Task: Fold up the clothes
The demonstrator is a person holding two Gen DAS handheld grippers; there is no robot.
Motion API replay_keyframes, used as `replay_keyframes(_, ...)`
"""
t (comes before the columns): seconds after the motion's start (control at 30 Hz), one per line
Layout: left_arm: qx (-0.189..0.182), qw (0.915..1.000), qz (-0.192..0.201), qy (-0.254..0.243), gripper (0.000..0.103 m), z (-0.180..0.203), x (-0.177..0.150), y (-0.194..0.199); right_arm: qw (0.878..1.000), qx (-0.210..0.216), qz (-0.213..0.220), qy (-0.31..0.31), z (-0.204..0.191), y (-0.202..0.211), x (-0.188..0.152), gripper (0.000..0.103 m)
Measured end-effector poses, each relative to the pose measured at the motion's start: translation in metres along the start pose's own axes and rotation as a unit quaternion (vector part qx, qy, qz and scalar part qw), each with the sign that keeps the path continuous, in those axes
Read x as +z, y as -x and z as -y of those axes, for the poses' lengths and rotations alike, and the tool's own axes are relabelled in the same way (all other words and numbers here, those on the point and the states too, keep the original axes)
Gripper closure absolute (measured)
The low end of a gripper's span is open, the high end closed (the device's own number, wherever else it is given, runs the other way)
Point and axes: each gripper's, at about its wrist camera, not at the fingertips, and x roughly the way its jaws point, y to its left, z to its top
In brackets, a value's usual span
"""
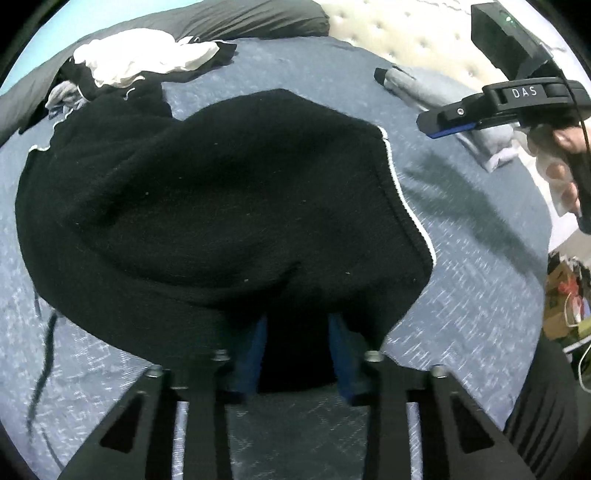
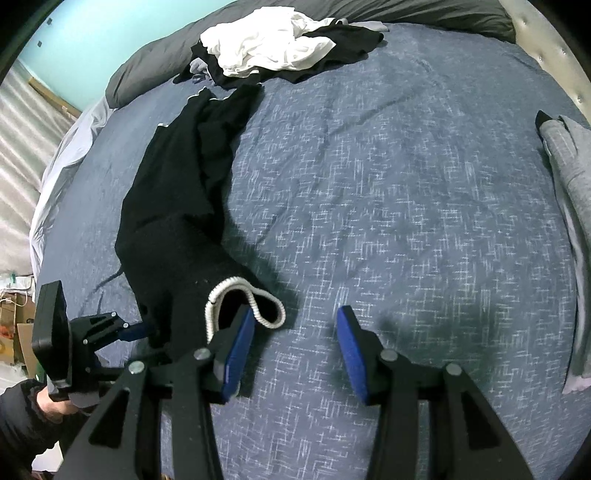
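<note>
A black knit garment (image 1: 207,206) with a white trimmed edge (image 1: 402,206) lies across the blue bedspread (image 1: 480,266). My left gripper (image 1: 299,354) is shut on its near edge; the cloth drapes over both blue pads. In the right wrist view the same garment (image 2: 173,221) stretches away to the left, its white-edged cuff (image 2: 243,306) lying over my left pad. My right gripper (image 2: 295,350) is open and empty above the bedspread (image 2: 406,206). The left gripper (image 2: 144,330) shows there too, clamped on the cloth. The right gripper (image 1: 436,127) shows hand-held at the upper right of the left wrist view.
A pile of white and black clothes (image 1: 140,59) lies at the far side of the bed, also in the right wrist view (image 2: 273,44). A folded grey garment (image 1: 443,96) lies at the right edge (image 2: 569,192). Dark pillows (image 1: 236,18), a tufted headboard (image 1: 399,26) and floor clutter (image 1: 565,302) surround.
</note>
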Motion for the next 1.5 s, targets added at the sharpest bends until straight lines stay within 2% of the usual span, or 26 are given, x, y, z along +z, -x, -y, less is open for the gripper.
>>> replay_keyframes(0.03,-0.002,1.0000,0.001,0.002,0.092,-0.003,0.000,0.003,1.000,-0.001,0.000,0.000,0.000,0.000,0.000,0.056)
replay_keyframes(0.1,-0.006,0.9999,0.005,0.009,0.095,-0.010,-0.001,0.009,1.000,0.000,0.002,-0.004,0.001,-0.001,0.000,0.056)
replay_keyframes(0.27,-0.008,0.9978,0.050,0.043,0.097,-0.041,0.001,0.056,1.000,0.011,0.009,-0.001,-0.006,-0.001,0.000,0.056)
replay_keyframes(0.5,0.014,0.9865,0.102,0.127,0.097,-0.126,0.009,0.122,0.999,0.035,0.000,0.040,-0.036,-0.012,-0.001,0.056)
replay_keyframes(0.67,0.029,0.9820,0.088,0.164,0.097,-0.162,0.002,0.119,0.995,0.056,-0.001,0.076,-0.064,-0.021,-0.004,0.048)
replay_keyframes(0.8,0.029,0.9798,0.078,0.182,0.096,-0.172,-0.008,0.108,0.993,0.076,0.014,0.092,-0.082,-0.018,-0.003,0.046)
replay_keyframes(0.97,0.021,0.9800,0.076,0.183,0.096,-0.166,-0.013,0.104,0.987,0.086,0.022,0.135,-0.110,-0.016,-0.003,0.040)
replay_keyframes(1.1,0.017,0.9801,0.077,0.182,0.095,-0.161,-0.013,0.105,0.984,0.053,-0.008,0.170,-0.130,-0.034,-0.005,0.039)
replay_keyframes(1.2,0.014,0.9806,0.079,0.179,0.095,-0.158,-0.013,0.107,0.983,0.027,-0.014,0.183,-0.138,-0.048,-0.006,0.039)
replay_keyframes(1.27,0.015,0.9813,0.079,0.175,0.095,-0.155,-0.013,0.109,0.983,0.024,-0.014,0.180,-0.140,-0.053,-0.005,0.043)
replay_keyframes(1.33,0.015,0.9820,0.079,0.171,0.095,-0.154,-0.013,0.112,0.983,0.021,-0.011,0.181,-0.141,-0.053,-0.004,0.066)
replay_keyframes(1.4,0.016,0.9827,0.079,0.167,0.095,-0.153,-0.013,0.115,0.984,0.017,-0.003,0.179,-0.142,-0.049,-0.002,0.080)
replay_keyframes(1.5,0.019,0.9826,0.084,0.165,0.094,-0.150,-0.014,0.122,0.985,0.016,0.023,0.170,-0.140,-0.036,0.005,0.088)
